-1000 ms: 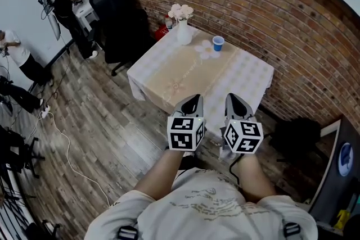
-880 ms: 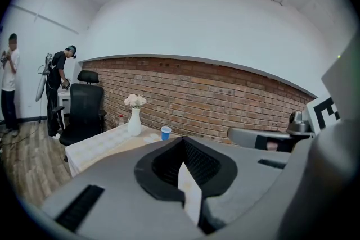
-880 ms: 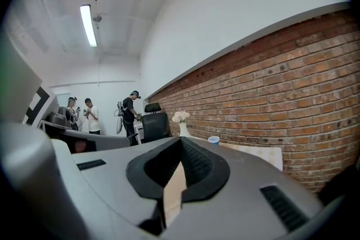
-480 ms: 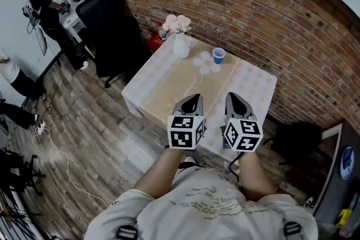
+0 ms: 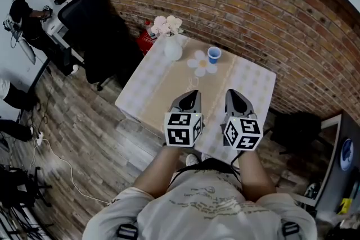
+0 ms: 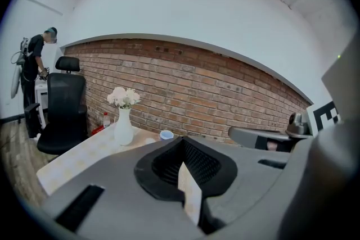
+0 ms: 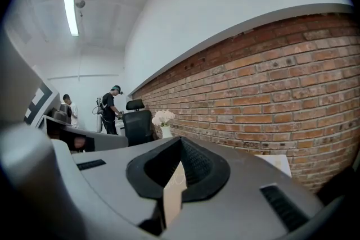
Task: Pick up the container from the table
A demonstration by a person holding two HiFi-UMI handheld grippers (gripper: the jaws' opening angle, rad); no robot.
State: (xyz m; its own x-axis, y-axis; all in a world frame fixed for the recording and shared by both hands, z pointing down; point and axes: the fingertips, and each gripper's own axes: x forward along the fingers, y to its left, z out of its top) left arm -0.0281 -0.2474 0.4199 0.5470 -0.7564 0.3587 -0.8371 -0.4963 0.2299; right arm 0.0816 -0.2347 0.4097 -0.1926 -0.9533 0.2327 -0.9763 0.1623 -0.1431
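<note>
Both grippers closed and empty at the near edge of the table; cup stands untouched at the far side.

Left gripper (image 5: 193,94): fingers pressed together, nothing between them. Right gripper (image 5: 232,93): the same, fingers closed on nothing. The two are held side by side above the near edge of the one cloth-covered table (image 5: 160,87). Task's thing: one blue cup (image 5: 214,54), upright on the far part of the table, just beside one white flower-shaped mat (image 5: 199,64) and well apart from both grippers. One white vase (image 5: 172,49) of pale flowers stands left of the cup. One black office chair (image 5: 90,17) is beyond the table's left corner. Two people are far off: a person in dark (image 7: 110,111) and a person in white (image 7: 69,111).
</note>
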